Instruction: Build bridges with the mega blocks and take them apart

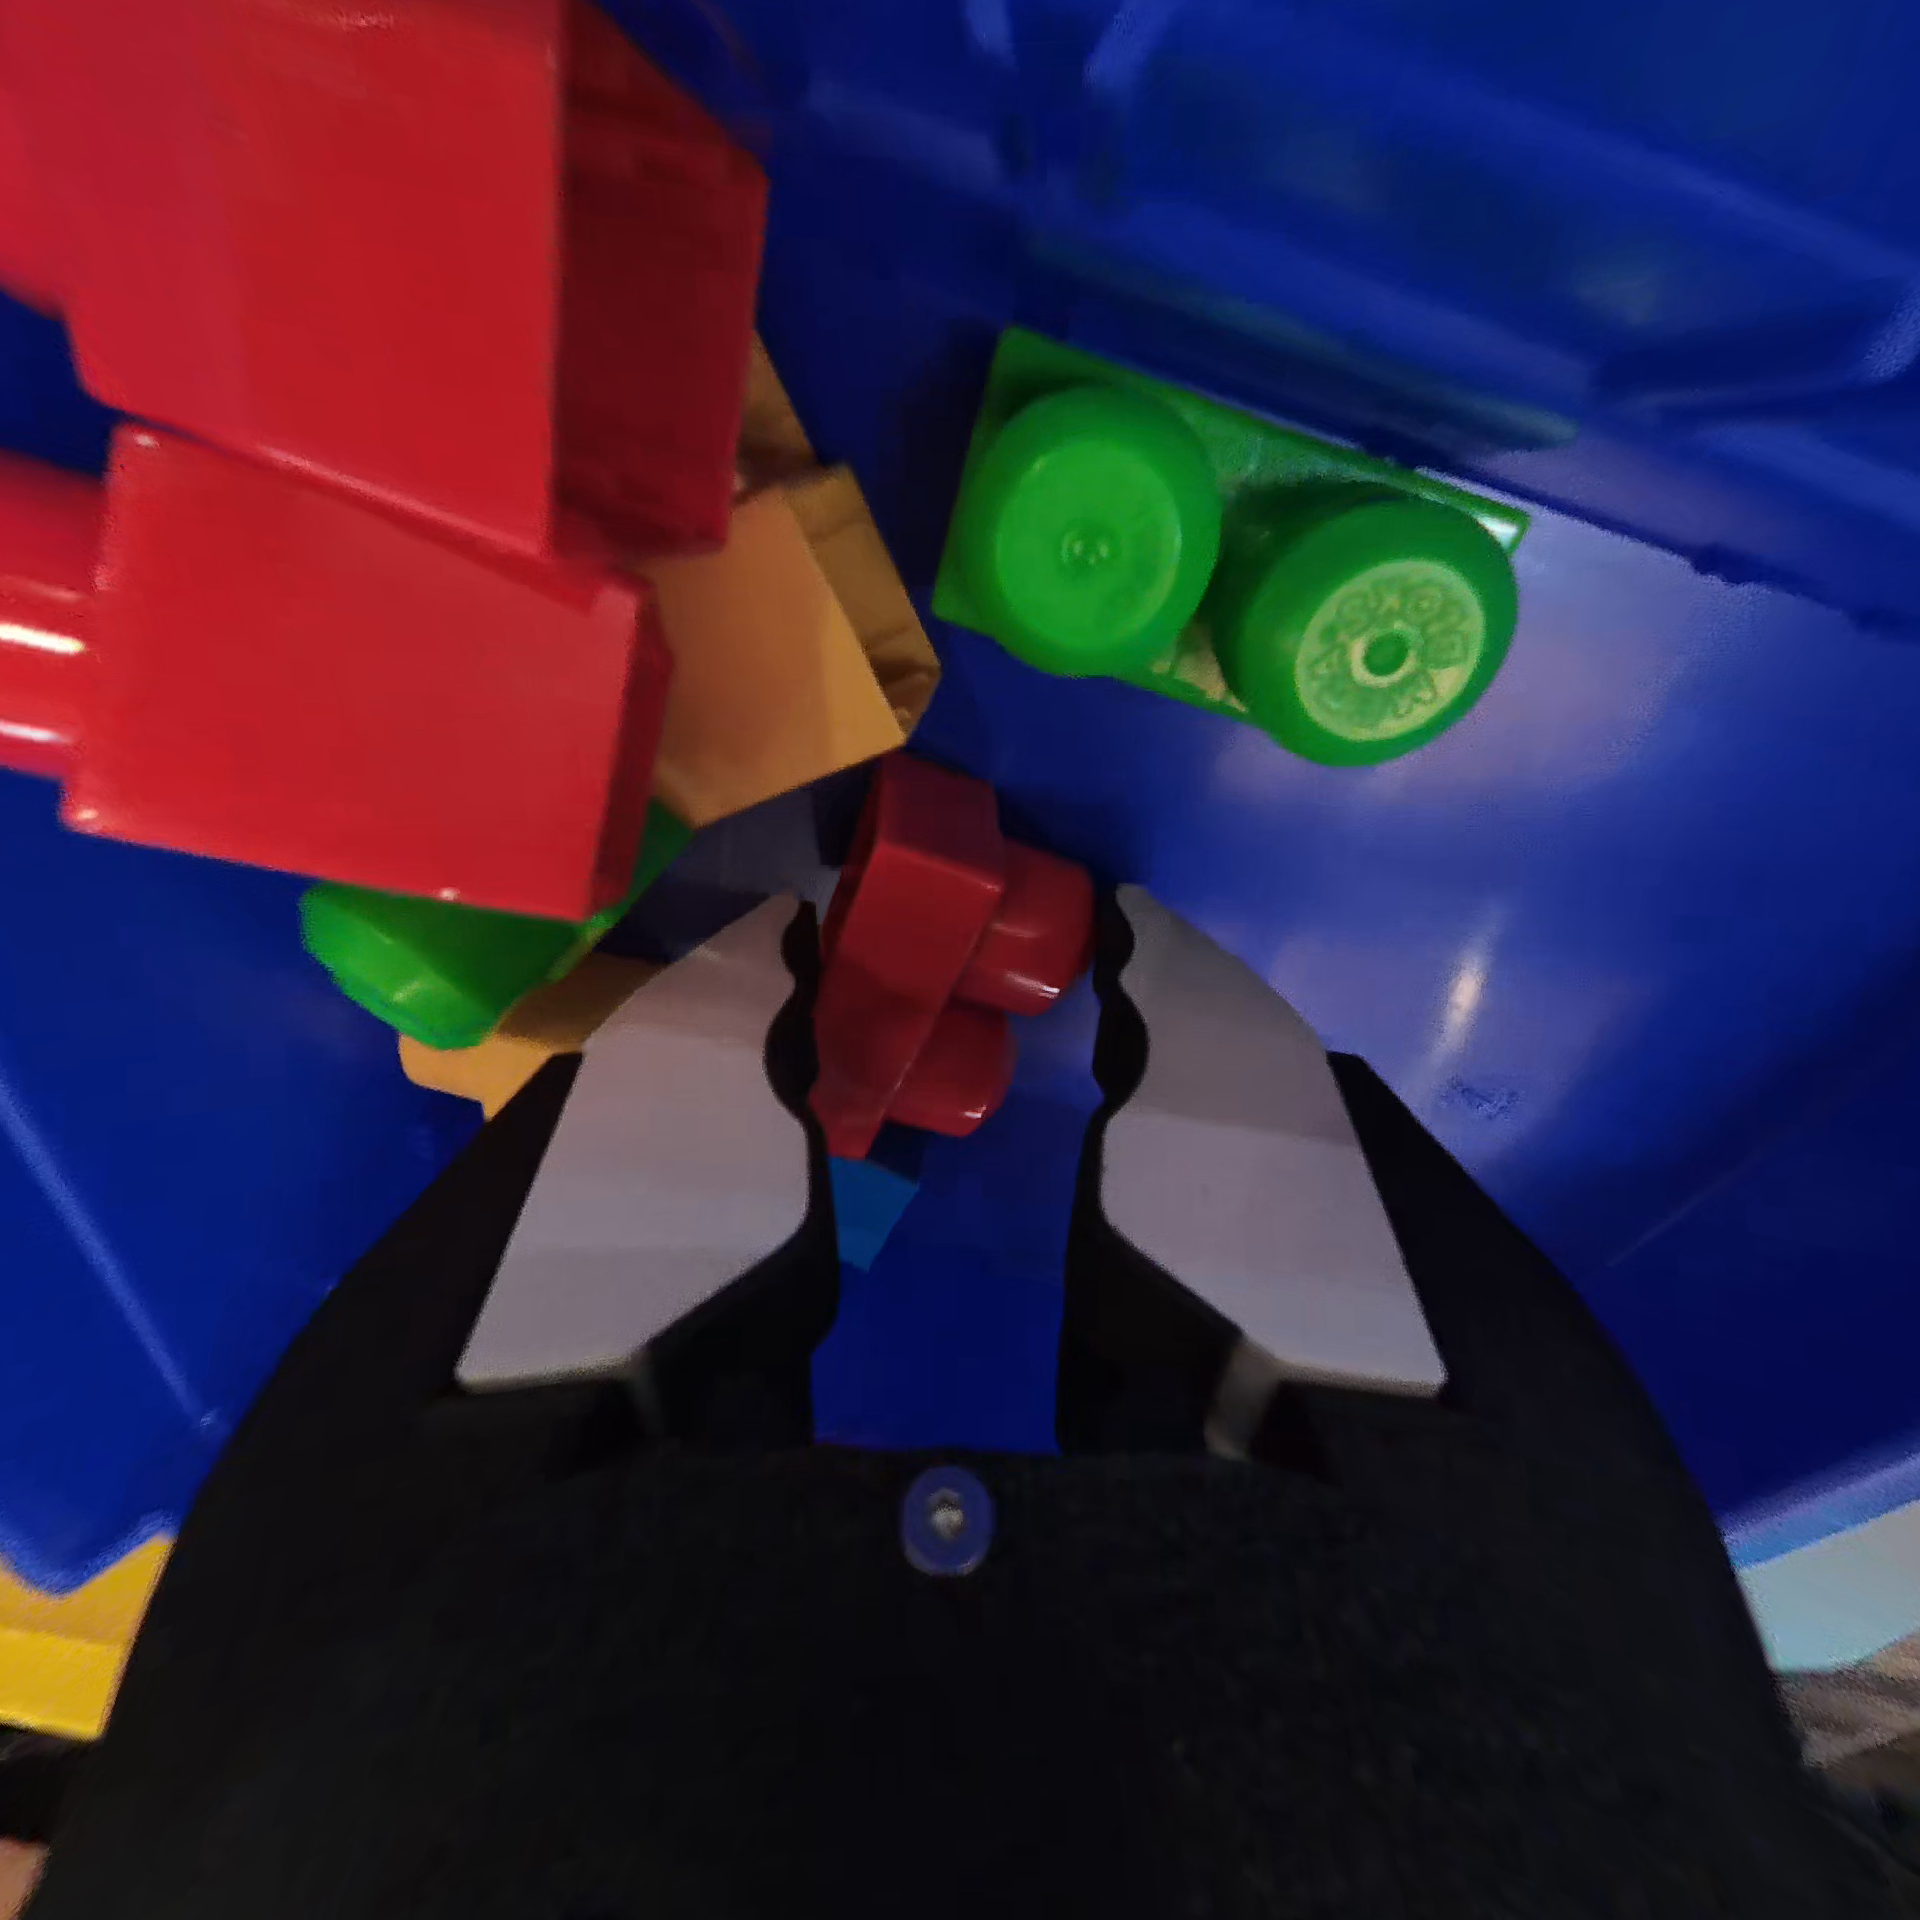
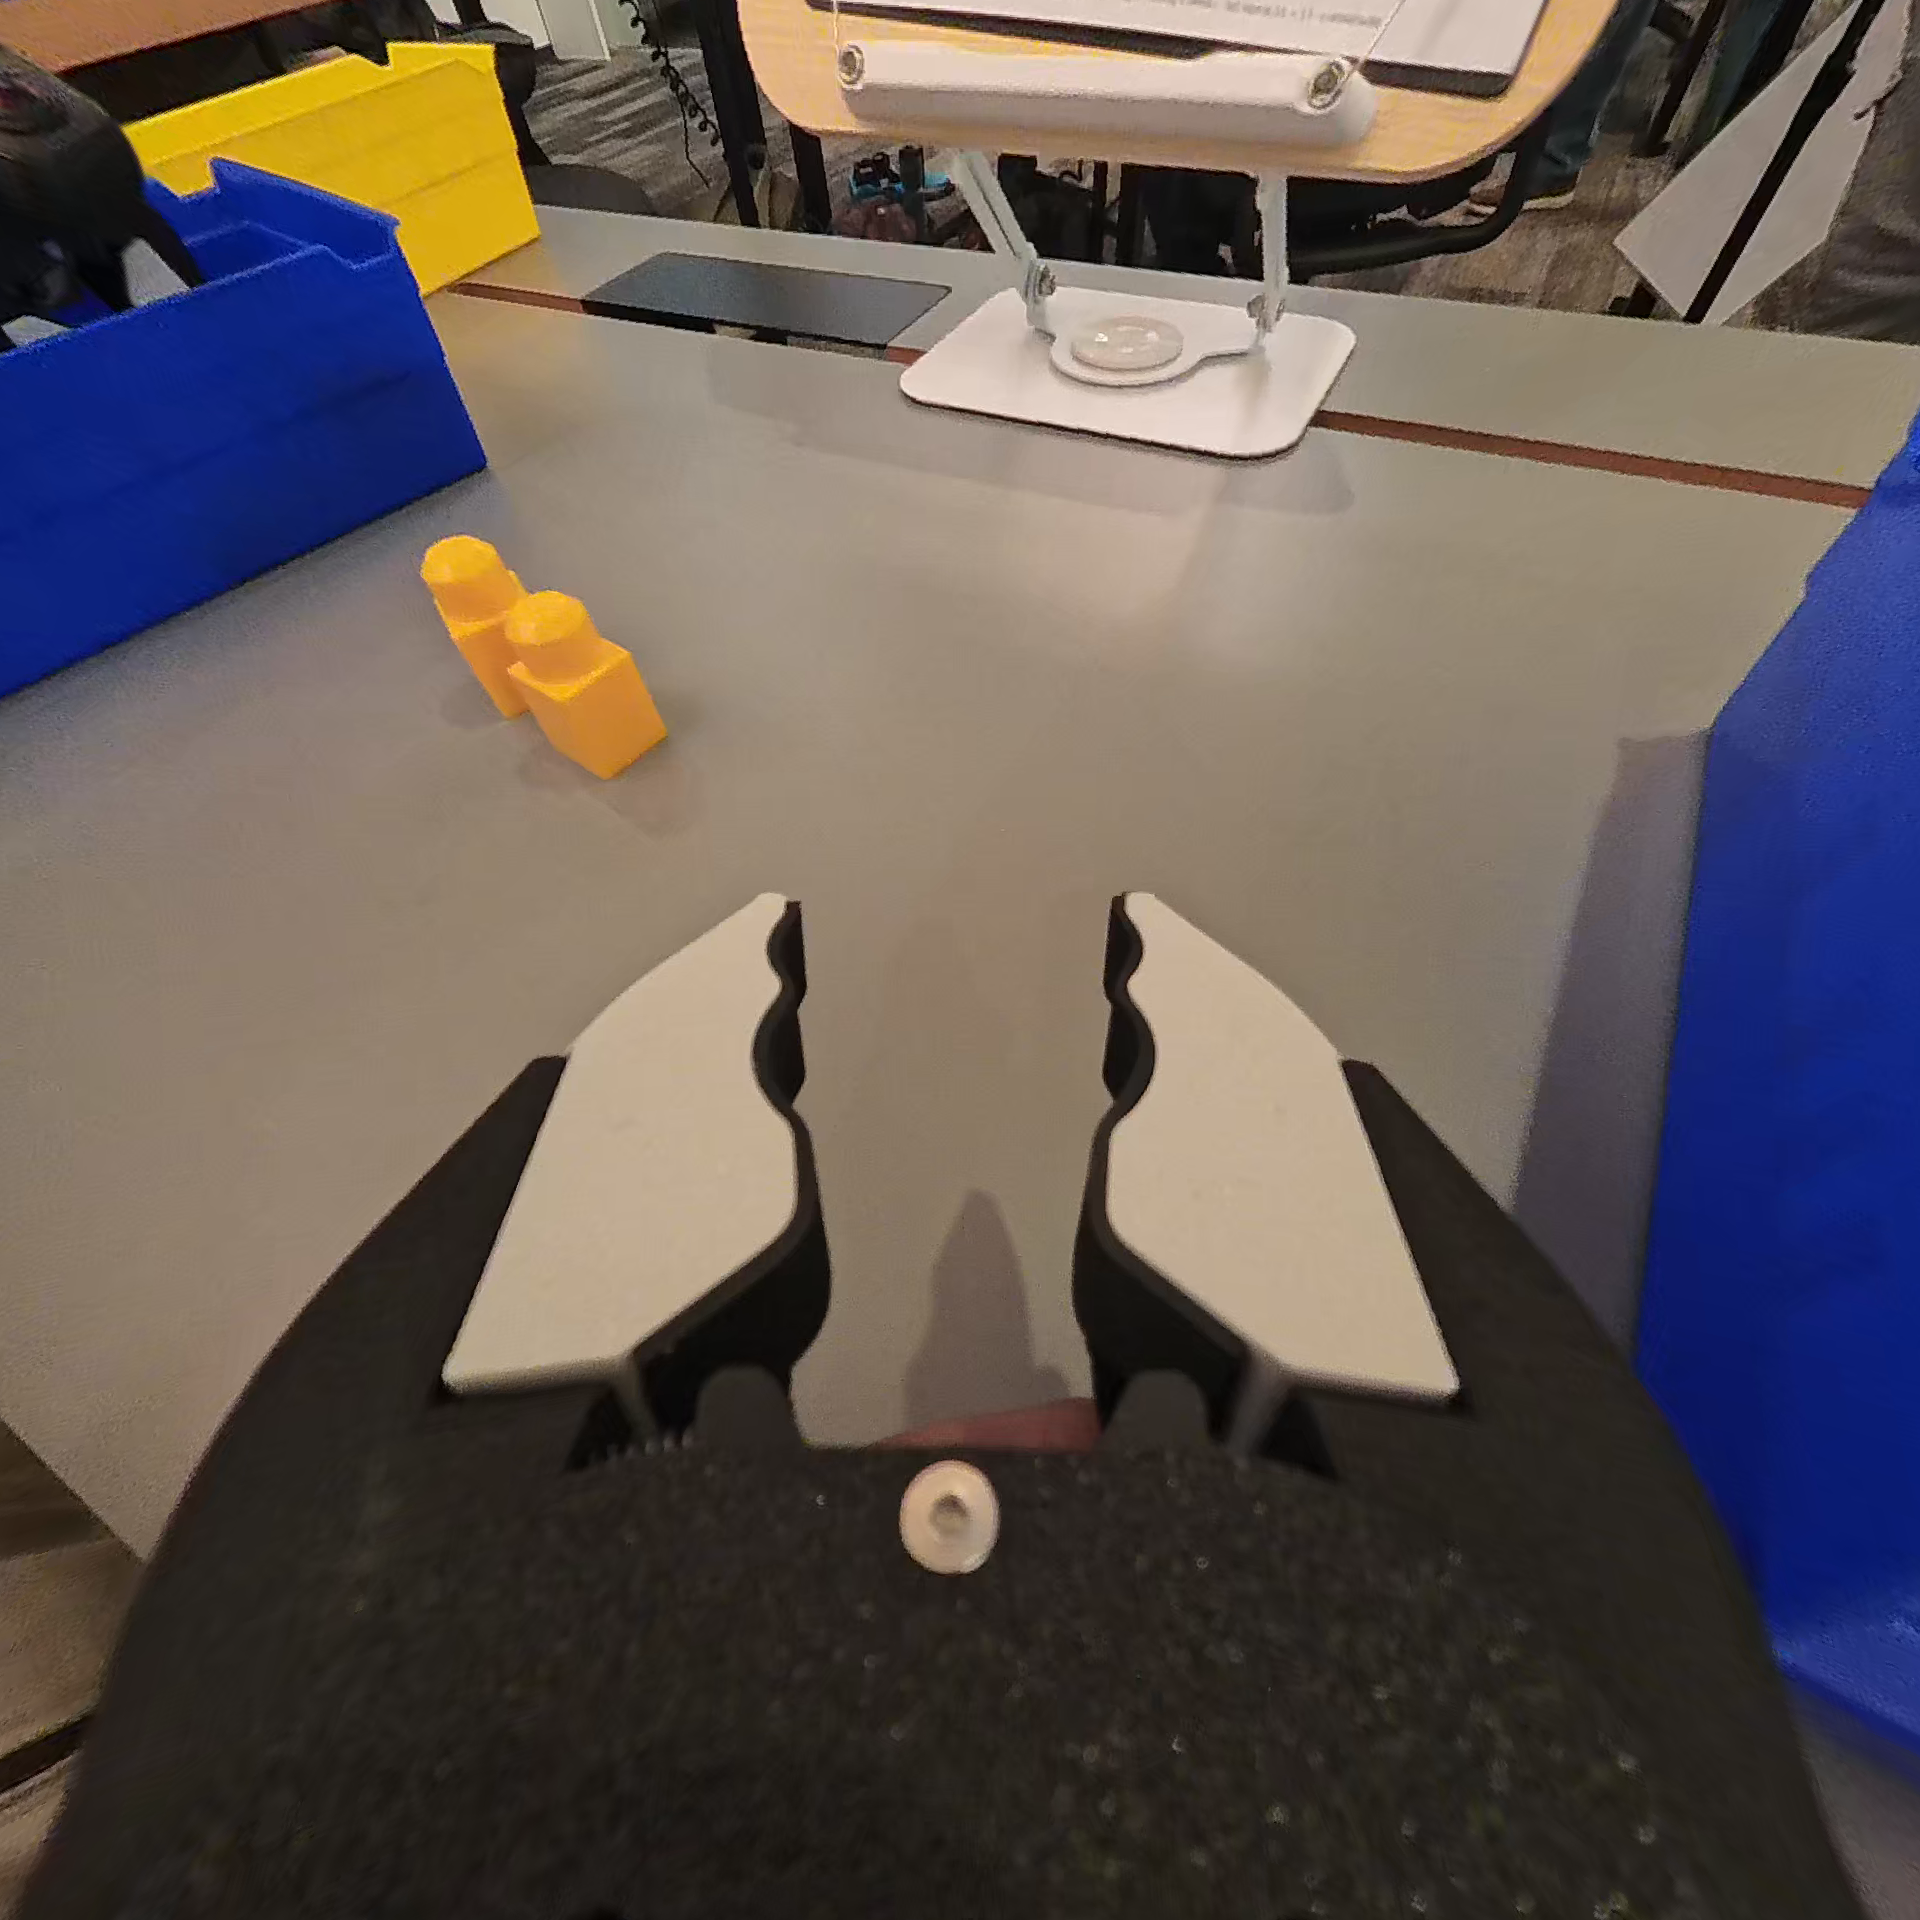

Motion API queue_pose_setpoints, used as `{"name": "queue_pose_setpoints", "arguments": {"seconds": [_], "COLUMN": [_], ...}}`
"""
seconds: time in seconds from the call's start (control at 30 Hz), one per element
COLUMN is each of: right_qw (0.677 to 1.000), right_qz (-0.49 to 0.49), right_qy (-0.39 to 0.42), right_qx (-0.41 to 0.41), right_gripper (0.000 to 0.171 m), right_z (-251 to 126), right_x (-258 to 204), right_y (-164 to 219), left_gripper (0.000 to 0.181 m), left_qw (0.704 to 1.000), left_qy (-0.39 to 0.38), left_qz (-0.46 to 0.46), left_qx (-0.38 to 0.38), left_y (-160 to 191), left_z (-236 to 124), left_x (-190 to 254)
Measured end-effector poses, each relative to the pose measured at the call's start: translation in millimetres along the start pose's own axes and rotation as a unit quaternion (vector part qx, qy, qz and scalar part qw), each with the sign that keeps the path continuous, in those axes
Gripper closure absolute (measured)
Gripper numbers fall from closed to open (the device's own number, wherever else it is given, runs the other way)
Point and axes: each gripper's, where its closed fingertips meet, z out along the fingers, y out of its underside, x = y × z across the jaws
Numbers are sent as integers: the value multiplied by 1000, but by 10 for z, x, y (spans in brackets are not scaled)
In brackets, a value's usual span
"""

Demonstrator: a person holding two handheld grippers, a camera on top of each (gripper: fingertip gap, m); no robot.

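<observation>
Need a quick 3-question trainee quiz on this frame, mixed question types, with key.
1. True or false: the right gripper holds an orange block.
2. What lies between the left gripper's jaws inside the blue bin?
A. the green two-stud block
B. a small dark red block
C. nothing
3. Fill in: the two orange blocks stand on the grey ____.

Key:
1. False; its jaws are open and empty above the table.
2. B; whether the jaws already pinch it cannot be told.
3. table
</observation>
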Motion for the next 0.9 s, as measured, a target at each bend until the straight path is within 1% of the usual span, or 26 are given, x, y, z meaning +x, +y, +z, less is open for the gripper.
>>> {"name": "queue_pose_setpoints", "arguments": {"seconds": [0.07,0.13,0.23,0.3,0.37,0.47,0.5,0.6,0.67,0.73,0.83,0.9], "right_qw": [1000,1000,1000,999,999,998,997,996,996,996,996,996], "right_qz": [-7,-12,-22,-27,-34,-44,-46,-49,-47,-47,-46,-48], "right_qy": [-3,-9,-20,-29,-37,-49,-52,-60,-65,-67,-69,-71], "right_qx": [2,4,6,11,15,22,25,31,33,34,34,33], "right_gripper": [116,116,116,116,116,116,117,117,117,117,117,117], "right_z": [2,11,32,44,50,39,33,6,-8,-22,-50,-69], "right_x": [-22,-45,-78,-110,-146,-208,-225,-272,-298,-322,-360,-381], "right_y": [-29,-56,-92,-127,-163,-211,-224,-235,-223,-204,-184,-173], "left_gripper": [130,130,130,130,130,130,130,130,131,131,131,131], "left_qw": [999,996,981,963,941,898,877,822,791,759,728,725], "left_qy": [-35,-81,-146,-196,-242,-293,-314,-338,-349,-374,-378,-361], "left_qz": [-7,-24,-71,-108,-143,-205,-229,-282,-308,-333,-379,-393], "left_qx": [9,32,104,151,190,258,281,361,397,417,428,435], "left_y": [-7,-52,-214,-328,-429,-623,-686,-979,-1191,-1368,-1634,-1853], "left_z": [-94,-286,-698,-992,-1269,-1651,-1781,-2053,-2115,-2101,-1879,-1695], "left_x": [-36,-74,-50,-4,85,297,371,736,1015,1264,1584,1773]}}
